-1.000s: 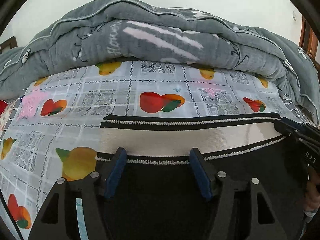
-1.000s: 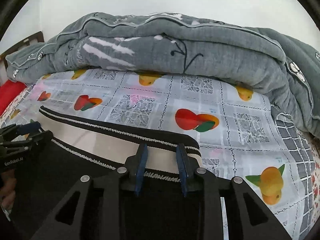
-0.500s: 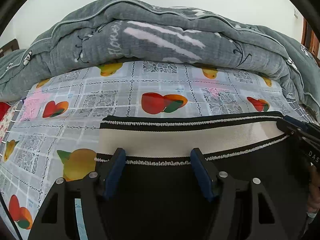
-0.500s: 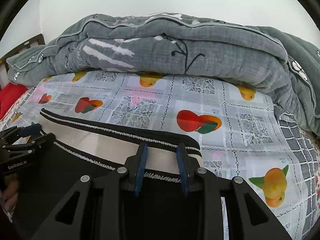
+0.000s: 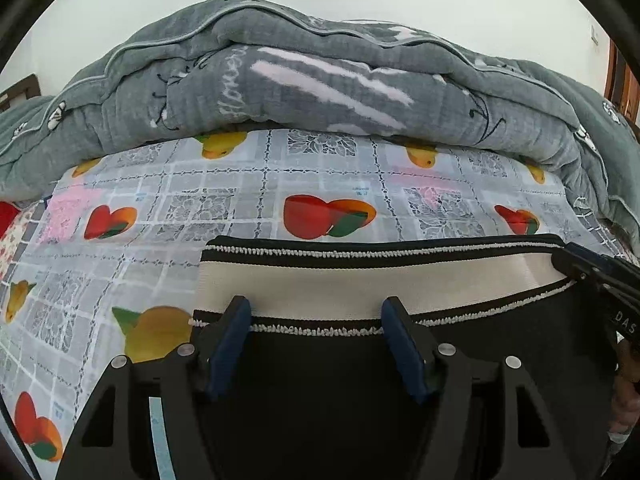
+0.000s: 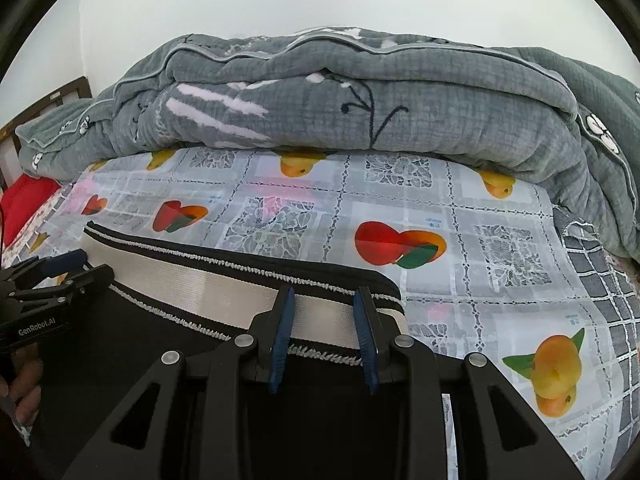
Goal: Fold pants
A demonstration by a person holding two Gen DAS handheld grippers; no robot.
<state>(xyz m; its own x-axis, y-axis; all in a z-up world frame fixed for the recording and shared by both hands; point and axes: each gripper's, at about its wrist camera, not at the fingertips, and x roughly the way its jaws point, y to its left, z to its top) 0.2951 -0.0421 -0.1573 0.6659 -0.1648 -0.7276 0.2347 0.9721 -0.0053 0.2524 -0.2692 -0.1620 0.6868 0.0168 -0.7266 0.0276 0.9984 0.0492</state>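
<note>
Black pants lie flat on the fruit-print cloth, their cream waistband edged in black and white and turned away from me. At the waistband's left end my left gripper stands open, with wide-set blue pads and smooth fabric between them. My right gripper sits at the right end of the waistband; its pads are closer together, and the unbunched band lies between them. Each gripper also shows at the edge of the other view: right gripper, left gripper.
A bulky grey quilt is heaped along the far side of the bed and curls down the right. A red cushion and a wooden bed frame are at far left. A person's hand holds the left gripper.
</note>
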